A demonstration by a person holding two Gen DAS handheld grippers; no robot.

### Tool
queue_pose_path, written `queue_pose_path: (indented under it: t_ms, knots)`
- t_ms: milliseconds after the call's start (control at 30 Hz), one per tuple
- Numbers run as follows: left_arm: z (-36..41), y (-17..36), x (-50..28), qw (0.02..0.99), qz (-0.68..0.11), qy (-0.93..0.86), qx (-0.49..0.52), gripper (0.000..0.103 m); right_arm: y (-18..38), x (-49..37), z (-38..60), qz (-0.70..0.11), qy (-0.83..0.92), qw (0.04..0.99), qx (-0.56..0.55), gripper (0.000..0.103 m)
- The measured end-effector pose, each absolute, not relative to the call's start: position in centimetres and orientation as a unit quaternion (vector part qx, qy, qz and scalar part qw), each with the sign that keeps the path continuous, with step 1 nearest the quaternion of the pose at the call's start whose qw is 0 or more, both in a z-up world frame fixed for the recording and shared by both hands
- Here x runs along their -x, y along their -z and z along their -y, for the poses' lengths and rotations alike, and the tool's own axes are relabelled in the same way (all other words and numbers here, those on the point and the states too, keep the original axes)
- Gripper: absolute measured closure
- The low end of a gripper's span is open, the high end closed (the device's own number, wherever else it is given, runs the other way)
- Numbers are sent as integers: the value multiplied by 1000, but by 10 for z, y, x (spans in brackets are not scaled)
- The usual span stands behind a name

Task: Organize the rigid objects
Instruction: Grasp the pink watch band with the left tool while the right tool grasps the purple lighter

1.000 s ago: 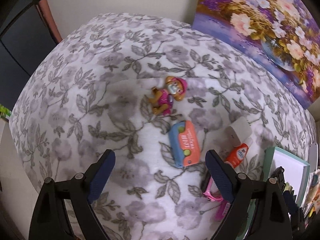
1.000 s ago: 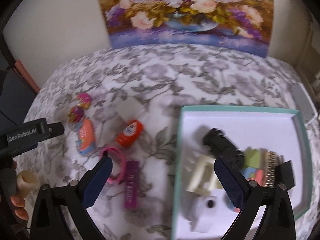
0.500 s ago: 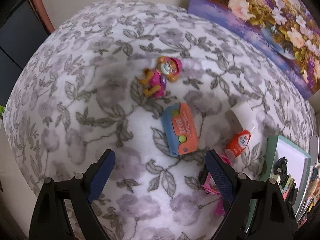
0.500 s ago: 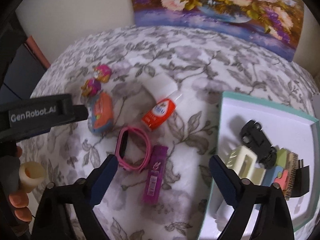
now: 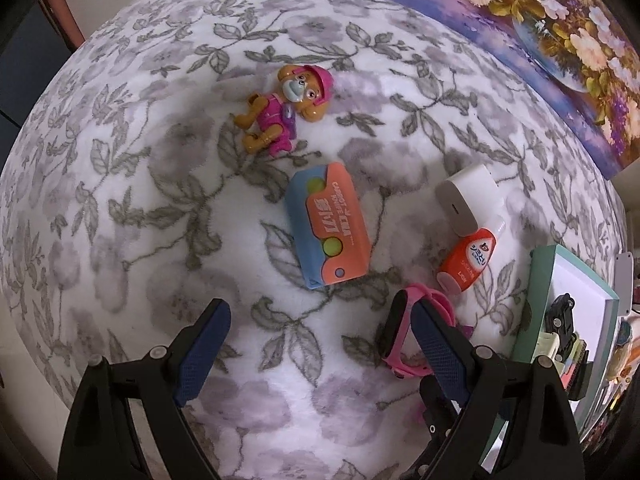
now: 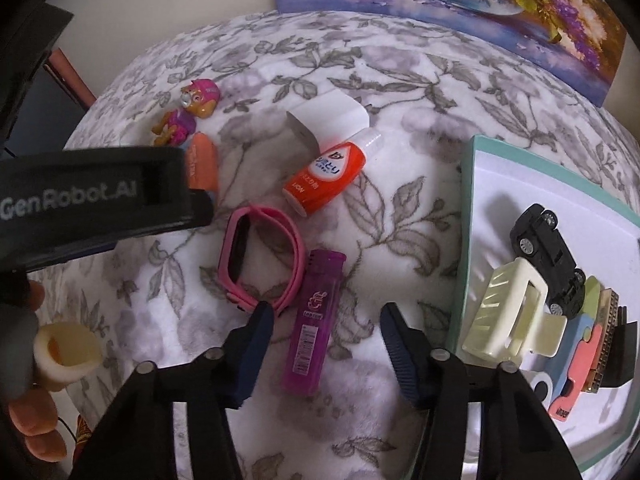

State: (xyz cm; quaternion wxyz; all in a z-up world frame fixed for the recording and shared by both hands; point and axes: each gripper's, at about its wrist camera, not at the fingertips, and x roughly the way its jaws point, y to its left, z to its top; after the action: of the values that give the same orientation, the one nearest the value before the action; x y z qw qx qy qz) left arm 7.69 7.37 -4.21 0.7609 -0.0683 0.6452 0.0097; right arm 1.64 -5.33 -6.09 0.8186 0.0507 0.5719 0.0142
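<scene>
Right claw closing, pointing down, purple lighter between its pads, apparently not yet pinched (contact hard to judge). Left claw spread wide over the floral table, nothing between. Pink watch touches the lighter; tray at the table's right edge.

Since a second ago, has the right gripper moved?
Yes. The right gripper has swung left from over the tray to the purple lighter, closer to the cloth; its jaws are closing around the lighter.

Tray cut off at frame edge.
</scene>
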Motion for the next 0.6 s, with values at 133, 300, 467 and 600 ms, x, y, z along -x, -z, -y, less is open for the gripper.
queue_pose_path:
  t_ms: [133,300,467,600]
  knots:
    - [-71,44,-77,760,-647,-8,69,11,58,-15,50,-576,-17,816,-40,53]
    - [-69,47,-78,759,-647,-6,70,11,62,-12,51,-592,-21,805,-38,56]
    - [-62,50,-79,757,-650,2,67,11,64,-11,50,-589,-10,807,-29,58]
    - [-57,56,-79,755,-653,6,61,11,66,-13,49,-581,-7,814,-20,61]
